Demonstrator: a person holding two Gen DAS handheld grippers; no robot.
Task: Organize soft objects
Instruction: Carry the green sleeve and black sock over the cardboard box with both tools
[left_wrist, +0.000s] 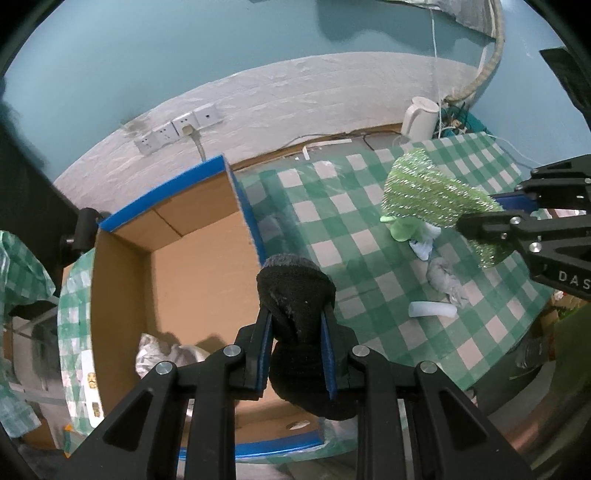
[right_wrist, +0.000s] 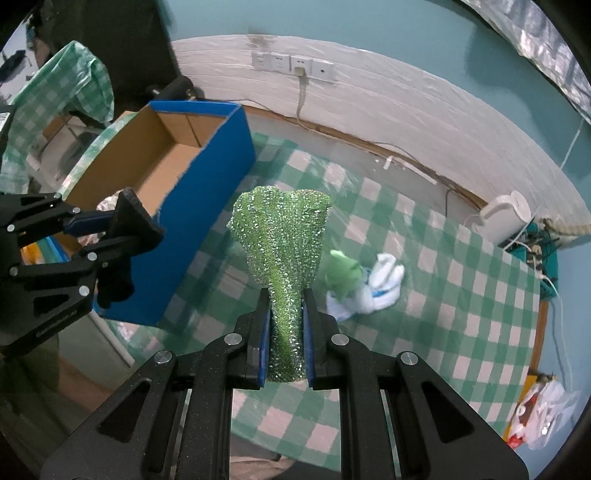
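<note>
Closest to the lenses, each claw is clamped on soft goods: the left gripper (left_wrist: 297, 338) pinches a black sock (left_wrist: 295, 295) at its middle, its long axis running along the fingers, rounded end forward, hanging at the near right wall of the blue cardboard box (left_wrist: 184, 236). The right gripper (right_wrist: 286, 328) squeezes a green sparkly cloth (right_wrist: 282, 240), long axis forward, fanning wide at the far end, above the checkered tablecloth (right_wrist: 424, 288). Inside the box lies one silvery-grey item (left_wrist: 162, 354), so sorting seems only begun. Farther out, still on the cloth, sit a green plush (right_wrist: 341, 273), a white sock bundle (right_wrist: 380, 286), a grey rag (left_wrist: 445, 282) and a white tube (left_wrist: 432, 309).
</note>
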